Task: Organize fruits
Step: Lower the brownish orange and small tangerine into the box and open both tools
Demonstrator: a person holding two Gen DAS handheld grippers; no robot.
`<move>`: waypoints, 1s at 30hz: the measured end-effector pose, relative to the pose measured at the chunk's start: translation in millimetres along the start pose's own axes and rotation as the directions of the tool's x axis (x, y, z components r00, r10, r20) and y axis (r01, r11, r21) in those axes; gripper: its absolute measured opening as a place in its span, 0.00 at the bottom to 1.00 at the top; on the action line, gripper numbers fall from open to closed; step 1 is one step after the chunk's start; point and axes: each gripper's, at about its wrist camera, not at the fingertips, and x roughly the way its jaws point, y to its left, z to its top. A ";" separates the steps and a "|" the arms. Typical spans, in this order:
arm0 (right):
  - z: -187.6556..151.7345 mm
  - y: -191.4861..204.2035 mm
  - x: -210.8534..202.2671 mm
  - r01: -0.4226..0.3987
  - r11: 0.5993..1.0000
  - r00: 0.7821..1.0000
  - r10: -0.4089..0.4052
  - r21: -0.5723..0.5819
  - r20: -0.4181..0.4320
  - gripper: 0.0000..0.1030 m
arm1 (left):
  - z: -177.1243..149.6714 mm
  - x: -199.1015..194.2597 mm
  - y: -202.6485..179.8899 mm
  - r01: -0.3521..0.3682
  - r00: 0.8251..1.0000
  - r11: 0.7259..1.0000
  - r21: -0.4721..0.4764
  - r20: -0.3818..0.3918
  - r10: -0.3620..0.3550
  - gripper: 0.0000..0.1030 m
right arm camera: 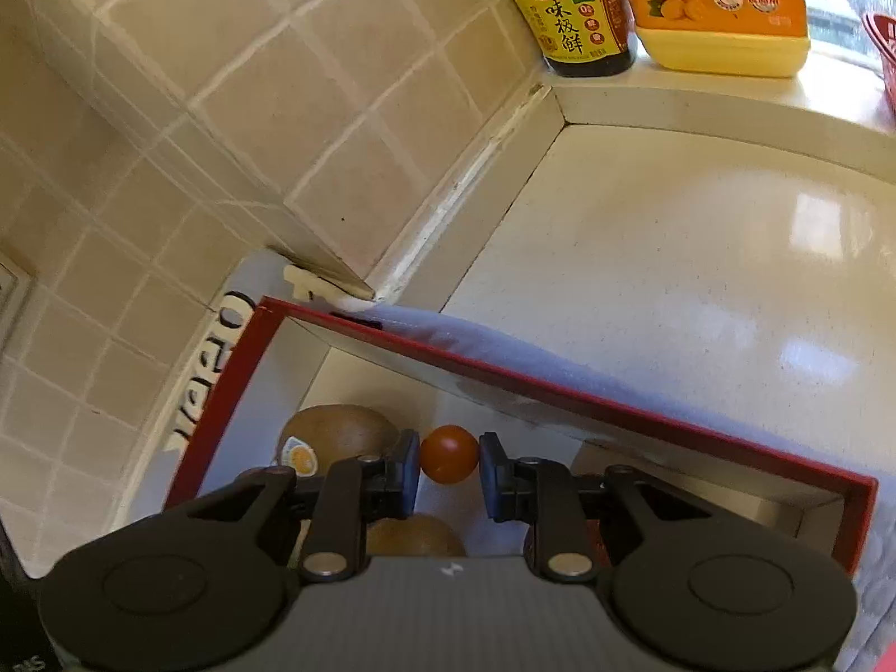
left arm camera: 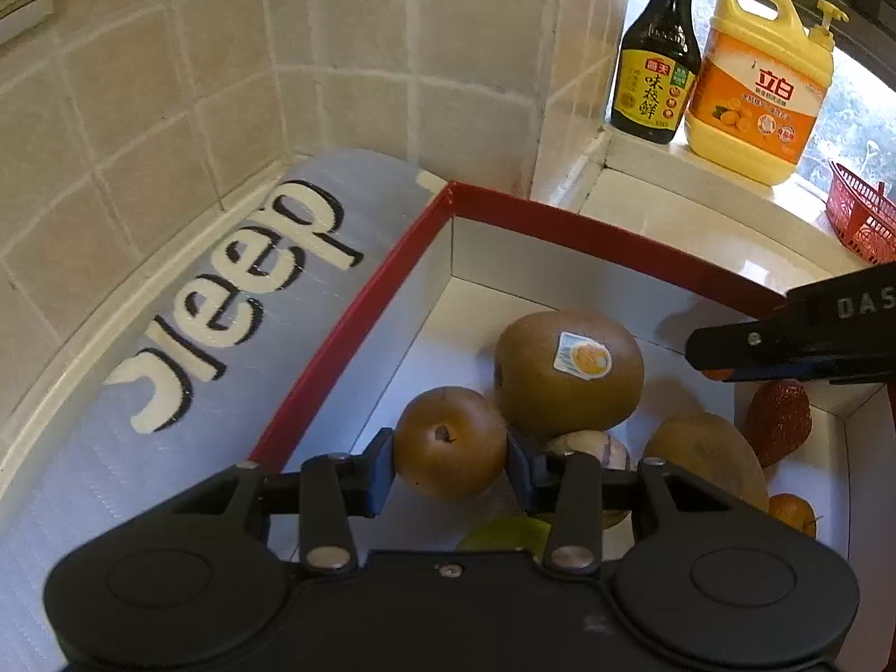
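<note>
Jaws clamped both sides: left gripper (left arm camera: 451, 456) on brown round fruit (left arm camera: 449, 441), right gripper (right arm camera: 449, 467) on cherry tomato (right arm camera: 449, 453), both over red-rimmed box (left arm camera: 588, 235).

Both tools share one build: the left gripper (left arm camera: 451, 462) and right gripper (right arm camera: 449, 467) have matte black bodies with two round bosses, silver rivets and dark blue pads. At three o'clock in the left view, white letters mark a black finger.

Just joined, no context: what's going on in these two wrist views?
A person with two handheld grippers is sorting fruit into a red-rimmed box. The left gripper is shut on a small brown round fruit; the right gripper is shut on a cherry tomato. Both hang over the box, where a stickered kiwi and a strawberry already lie.
</note>
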 end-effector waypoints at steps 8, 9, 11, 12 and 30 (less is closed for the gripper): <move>-5.6 -0.9 11.1 0.035 0.999 0.999 -0.035 -0.022 -0.019 0.24 | -0.5 2.5 -1.8 0.004 1.000 1.000 0.005 -0.002 -0.004 0.49; -5.8 -0.7 10.5 0.039 0.999 0.999 -0.039 -0.027 -0.016 0.24 | -0.6 2.5 -1.8 0.003 1.000 1.000 0.006 -0.003 -0.003 0.50; -6.2 1.0 11.6 0.045 0.998 0.999 -0.046 -0.040 -0.015 0.24 | -0.4 2.5 -1.8 0.004 1.000 1.000 0.008 -0.009 -0.003 0.52; -6.3 1.6 12.0 0.045 0.998 0.999 -0.045 -0.044 -0.017 0.25 | -0.1 1.6 -1.9 0.005 1.000 1.000 0.006 -0.012 -0.005 0.54; -28.0 57.9 -110.6 -0.137 0.985 0.988 0.144 -0.106 0.062 0.32 | -47.3 -234.0 76.5 -0.096 0.931 0.966 -0.240 0.322 0.173 0.72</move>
